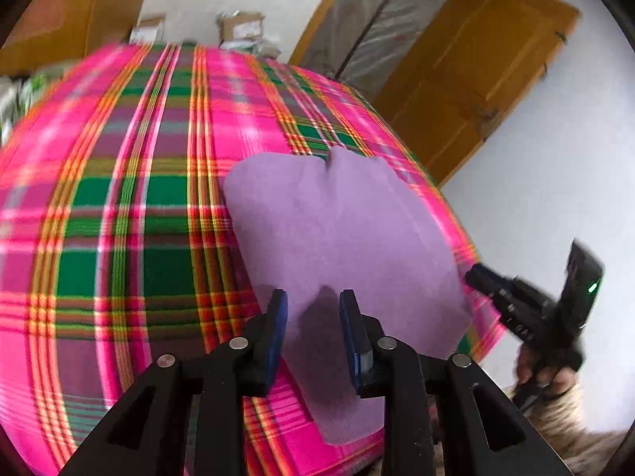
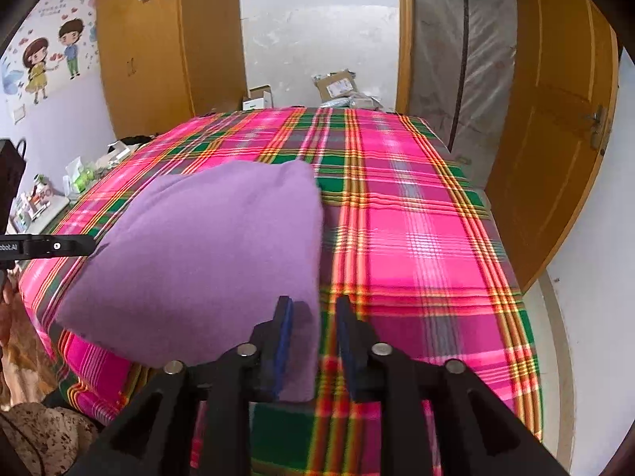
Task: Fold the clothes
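Boxes stand behind the plaid bed beside a wooden door, and on the bed lies the folded purple cloth, with the left gripper and right gripper apart over its near corners, apparently not pinching it.

Bed covered edge to edge by a plaid sheet in bright pink, green and purple with thin orange and yellow stripes. Spread smooth, faint creases only on the far half. Resting directly on it, near the front edge, a folded purple fleece garment, lying flat, its far corners slightly puffed.
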A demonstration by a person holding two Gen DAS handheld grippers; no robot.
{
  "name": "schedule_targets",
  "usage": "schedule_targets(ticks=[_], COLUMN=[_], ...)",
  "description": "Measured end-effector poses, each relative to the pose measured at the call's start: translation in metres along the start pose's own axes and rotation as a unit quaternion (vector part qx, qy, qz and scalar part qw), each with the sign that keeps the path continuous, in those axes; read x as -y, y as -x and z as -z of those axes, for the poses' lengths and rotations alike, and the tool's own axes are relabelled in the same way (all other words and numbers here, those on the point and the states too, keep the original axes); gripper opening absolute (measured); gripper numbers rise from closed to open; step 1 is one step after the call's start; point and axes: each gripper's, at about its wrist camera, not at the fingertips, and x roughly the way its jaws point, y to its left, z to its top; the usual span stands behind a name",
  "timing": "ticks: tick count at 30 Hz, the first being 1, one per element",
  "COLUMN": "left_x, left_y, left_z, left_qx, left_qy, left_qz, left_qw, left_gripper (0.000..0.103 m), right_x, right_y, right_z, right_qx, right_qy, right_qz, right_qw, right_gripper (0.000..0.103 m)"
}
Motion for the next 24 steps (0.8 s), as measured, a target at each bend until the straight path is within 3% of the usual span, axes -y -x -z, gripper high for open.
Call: schedule_targets(ticks=[1,6,14,19,24], left_x=[-0.004,-0.02,-0.025,-0.029,-0.032], left_y=[-0.003,-0.022,-0.04,-0.057,-0.069], left_z=[-0.003,-0.012,-0.023,-0.027,-0.037], left_qx=[-0.009,-0.06,-0.088,-0.111,-0.117], left_qy=[0.015,0.065,0.089,0.111,0.115], left_qz=[0.006,0.035,0.052,0.076,0.092], left_qw=[0.9998,0.9955,0.9907,0.9847,0.9822], left_gripper=[0.046,0.048,0.052,0.06,0.06], right_x=[0.004,0.022,0.044,0.048,0.045], right_y=[-0.002,-0.02,-0.066,-0.089,-0.105], right_z=[-0.003,-0.017,-0.035,-0.044,-0.049], right_qx=[-0.005,-0.035,-0.098,-0.125,-0.142], right_qy=[-0.007,-0.04,-0.09,-0.102,-0.097], right_qz=[-0.01,-0.066,-0.172,-0.212,-0.252], right_qw=[1.0,0.996,0.976,0.964,0.952], right_gripper=[0.034,0.044,0.05,0.053,0.054])
